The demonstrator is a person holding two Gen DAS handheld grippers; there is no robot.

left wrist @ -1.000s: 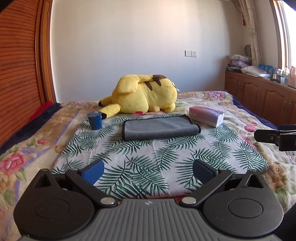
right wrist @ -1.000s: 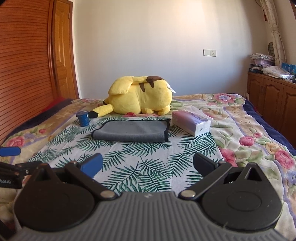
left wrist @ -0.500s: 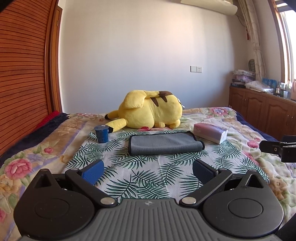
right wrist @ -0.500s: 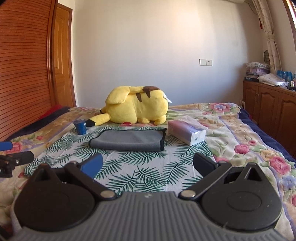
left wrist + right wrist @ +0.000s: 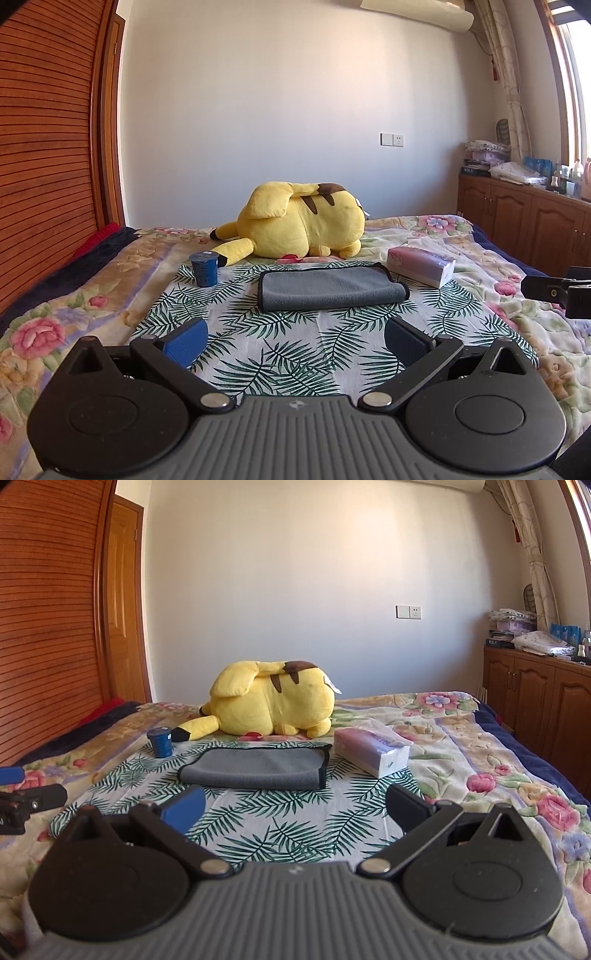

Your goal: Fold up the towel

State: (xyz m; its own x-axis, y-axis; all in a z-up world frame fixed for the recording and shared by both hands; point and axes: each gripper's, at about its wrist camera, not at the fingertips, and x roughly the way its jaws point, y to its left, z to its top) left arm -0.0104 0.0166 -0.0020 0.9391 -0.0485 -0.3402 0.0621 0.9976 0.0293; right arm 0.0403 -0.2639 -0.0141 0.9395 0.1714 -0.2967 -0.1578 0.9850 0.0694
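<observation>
A grey towel point(image 5: 328, 290) with a dark edge lies folded flat on a palm-leaf cloth point(image 5: 280, 354) on the bed; it also shows in the right wrist view point(image 5: 255, 768). My left gripper point(image 5: 293, 338) is open and empty, well short of the towel. My right gripper point(image 5: 295, 808) is open and empty too, also short of it. The right gripper's tip point(image 5: 554, 291) shows at the right edge of the left wrist view; the left gripper's tip point(image 5: 29, 801) shows at the left edge of the right wrist view.
A yellow plush toy point(image 5: 299, 229) lies behind the towel. A blue cup point(image 5: 204, 268) stands to its left, a tissue pack point(image 5: 421, 266) to its right. A wooden wardrobe point(image 5: 48, 147) is on the left, wooden cabinets point(image 5: 524, 218) on the right.
Both grippers have tilted upward and drawn back a little, so the towel sits lower and the wall fills more of each view. The towel has not moved. Both stay open.
</observation>
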